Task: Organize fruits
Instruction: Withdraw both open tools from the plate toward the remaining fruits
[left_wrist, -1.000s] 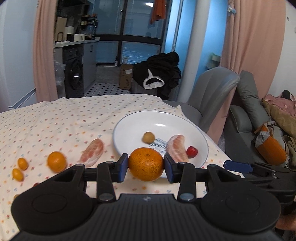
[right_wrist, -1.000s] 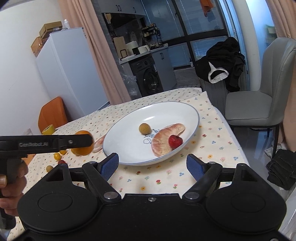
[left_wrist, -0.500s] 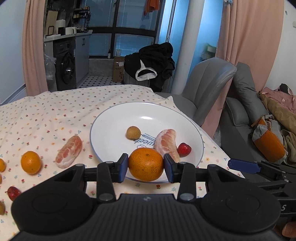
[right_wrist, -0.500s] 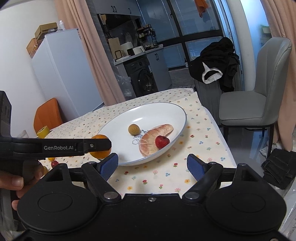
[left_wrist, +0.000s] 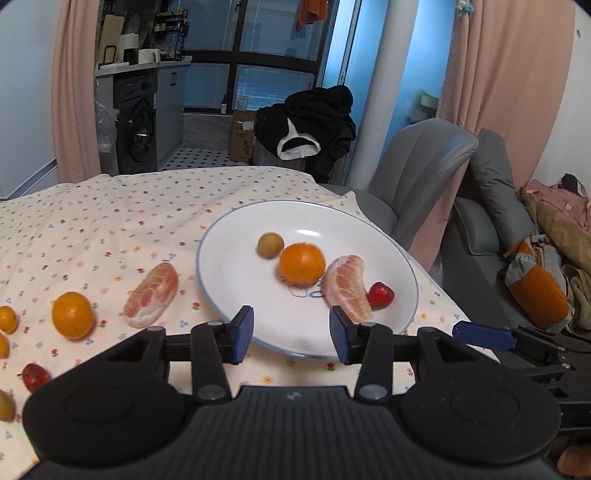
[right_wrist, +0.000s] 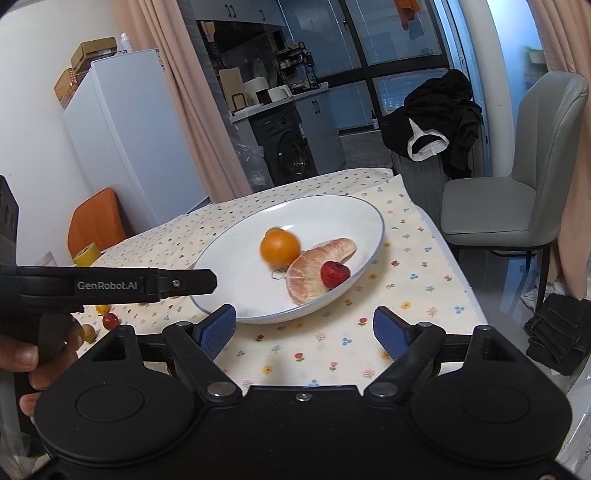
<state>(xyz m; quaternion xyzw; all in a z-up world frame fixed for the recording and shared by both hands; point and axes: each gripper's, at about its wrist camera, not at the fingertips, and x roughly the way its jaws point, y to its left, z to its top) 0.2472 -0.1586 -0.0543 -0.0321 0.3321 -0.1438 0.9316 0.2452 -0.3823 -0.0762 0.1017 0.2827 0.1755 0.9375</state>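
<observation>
- Left wrist view: the left tool (left_wrist: 291, 334) hangs over the near rim of the white plate (left_wrist: 229, 280) with its blue pads spread apart and nothing between them.
- On the plate lie a blurred orange (left_wrist: 301, 263), a small brown fruit (left_wrist: 270, 244) just beyond it, a peeled citrus segment (left_wrist: 349, 288) to its right, and a red fruit (left_wrist: 380, 294) touching that segment.
- On the flowered tabletop (left_wrist: 110, 221), left of the plate, lie another peeled segment (left_wrist: 150, 295), a second orange (left_wrist: 72, 315) and several small fruits at the left edge.
- Right wrist view: the right tool (right_wrist: 304, 328) is wide open and empty, near the plate (right_wrist: 354, 210).
- The orange (right_wrist: 280, 246) sits mid-plate, touching the segment (right_wrist: 314, 269); the red fruit (right_wrist: 334, 274) rests against it.
- A hand (right_wrist: 26, 363) at lower left grips the other tool's handle.
</observation>
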